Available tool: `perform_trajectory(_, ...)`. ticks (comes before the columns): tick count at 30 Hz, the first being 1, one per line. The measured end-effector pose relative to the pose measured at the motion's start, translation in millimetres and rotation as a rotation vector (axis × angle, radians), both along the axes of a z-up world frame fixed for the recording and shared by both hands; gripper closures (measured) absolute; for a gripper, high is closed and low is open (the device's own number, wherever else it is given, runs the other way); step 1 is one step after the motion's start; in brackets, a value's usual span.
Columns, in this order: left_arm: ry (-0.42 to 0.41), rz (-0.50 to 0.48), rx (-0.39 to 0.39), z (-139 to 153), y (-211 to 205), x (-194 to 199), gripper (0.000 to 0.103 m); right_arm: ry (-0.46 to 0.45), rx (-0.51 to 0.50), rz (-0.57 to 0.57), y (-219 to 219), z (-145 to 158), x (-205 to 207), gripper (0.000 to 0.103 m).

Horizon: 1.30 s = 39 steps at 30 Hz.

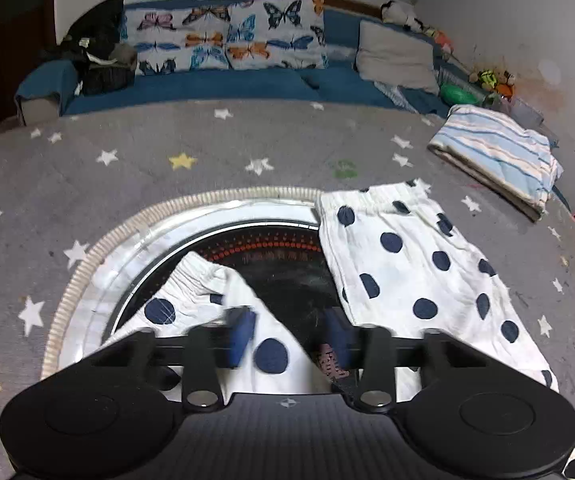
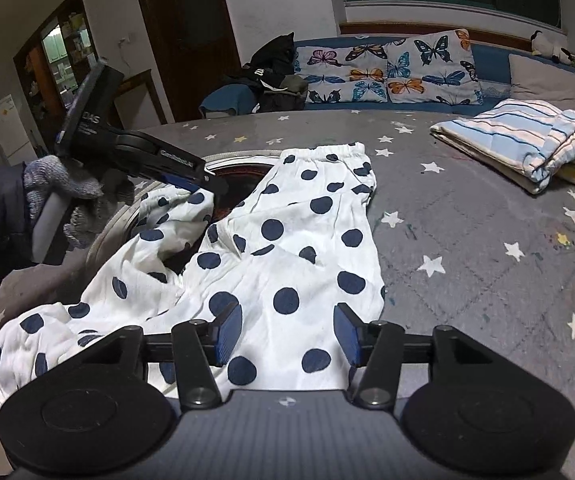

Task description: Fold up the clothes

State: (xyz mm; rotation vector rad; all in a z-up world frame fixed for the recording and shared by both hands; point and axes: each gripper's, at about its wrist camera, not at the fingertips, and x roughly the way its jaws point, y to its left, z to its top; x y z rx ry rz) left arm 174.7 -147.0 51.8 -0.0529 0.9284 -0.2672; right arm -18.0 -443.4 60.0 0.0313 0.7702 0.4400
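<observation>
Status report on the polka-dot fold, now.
Left hand-held gripper at the polka-dot garment's waistband corner, grip unclear. Right hand-held gripper open over the hem. Round tray underneath; striped folded cloth well clear.

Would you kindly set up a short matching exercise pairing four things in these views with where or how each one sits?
Things:
1. polka-dot garment
2. striped folded cloth
3. butterfly cushions
4. right gripper

Places or states:
A. leaning on the blue sofa at the back
B. open, hovering over dotted fabric
C. spread out, partly covering the round dark tray
D. neatly stacked on the star-patterned cover, far right

Pairs: 1-C, 2-D, 3-A, 4-B
</observation>
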Motion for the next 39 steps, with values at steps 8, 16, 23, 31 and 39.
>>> perform_trajectory(8,-0.04,-0.032,-0.254,33,28,-5,0.099,-0.002,0.014,-0.01,2,-1,5,0.051)
perform_trajectory(16,-0.211,-0.024,-0.331,77,85,-52,0.1,0.003,0.016,0.0,9,-3,10,0.051)
perform_trajectory(23,-0.103,0.058,-0.232,52,93,-44,0.095,-0.005,0.013,0.007,15,-2,16,0.05)
perform_trajectory(31,-0.1,-0.132,-0.187,46,1,-18,0.053,-0.014,-0.021,0.02,17,2,31,0.046)
perform_trajectory(39,-0.084,-0.168,-0.018,15,-56,16,0.048,-0.035,-0.057,0.014,9,4,66,0.046)
